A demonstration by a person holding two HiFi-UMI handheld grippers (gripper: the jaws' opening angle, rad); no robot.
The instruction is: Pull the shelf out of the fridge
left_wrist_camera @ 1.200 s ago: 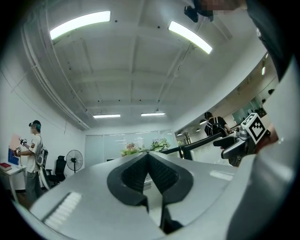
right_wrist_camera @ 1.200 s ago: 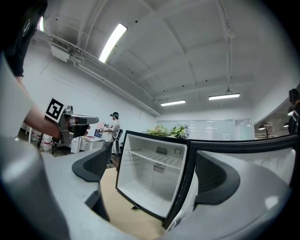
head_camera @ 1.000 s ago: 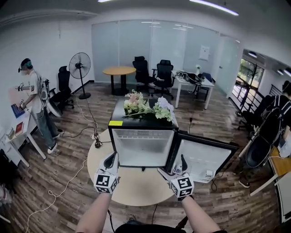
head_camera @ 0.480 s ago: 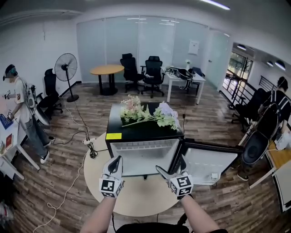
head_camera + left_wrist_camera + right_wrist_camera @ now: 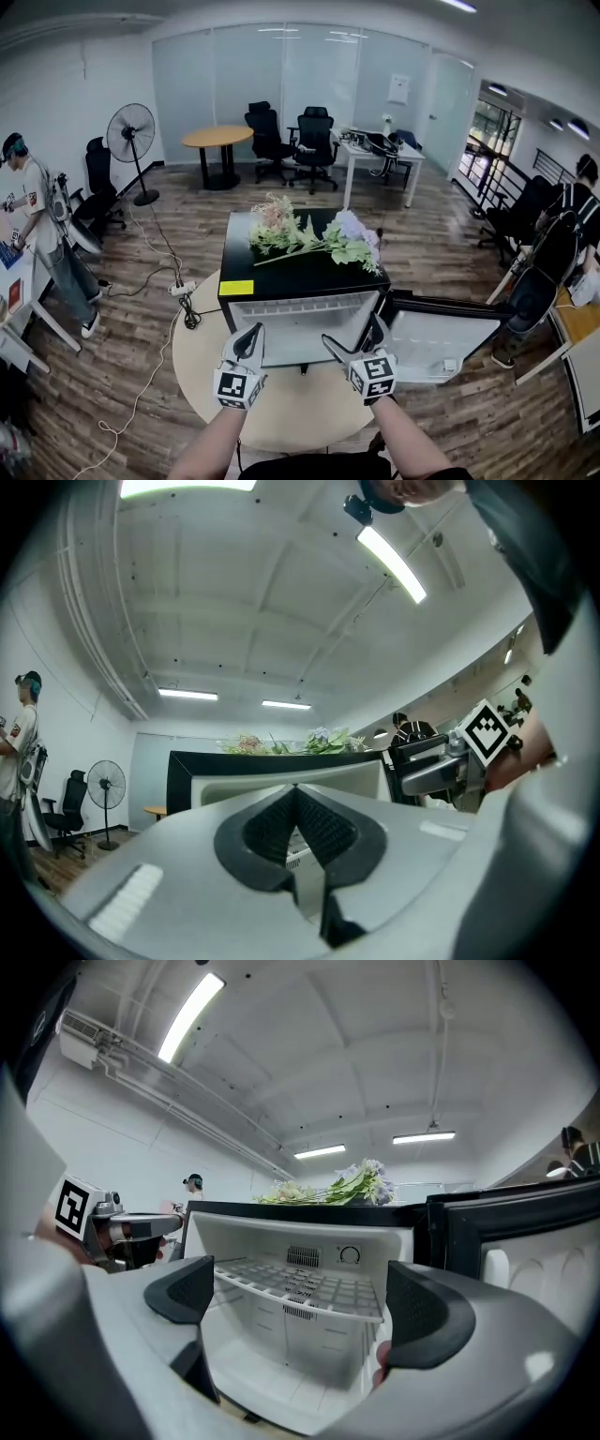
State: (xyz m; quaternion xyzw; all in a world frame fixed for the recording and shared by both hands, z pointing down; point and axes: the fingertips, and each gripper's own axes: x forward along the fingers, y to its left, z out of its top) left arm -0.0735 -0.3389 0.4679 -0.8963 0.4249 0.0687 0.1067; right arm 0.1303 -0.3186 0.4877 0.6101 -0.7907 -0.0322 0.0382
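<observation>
Holding my left gripper (image 5: 248, 339) with its jaws pressed together, pad against pad and clamped on nothing, I have it just in front of the fridge (image 5: 281, 272), toward the left of the opening. My right gripper (image 5: 354, 339) hangs beside it with the jaws spread wide, also empty.

Through that gap in the right gripper view the shelf (image 5: 309, 1288) shows straight ahead. It is a white wire rack lying flat across the upper part of the white compartment, seated inside and apart from both jaws. Behind it on the back wall sit a vent and a round dial (image 5: 350, 1255).

The door (image 5: 441, 342) is swung fully open to the right, just beside my right gripper, leaving the fridge mouth facing me. A bunch of flowers (image 5: 314, 239) lies across the black top, and a yellow label (image 5: 237, 288) sits at the top's front left corner.

The fridge stands on a round table (image 5: 281, 408). A cable (image 5: 141, 375) trails over the wood floor on the left, where a fan (image 5: 131, 136) and a person (image 5: 42, 234) stand well apart from me.
</observation>
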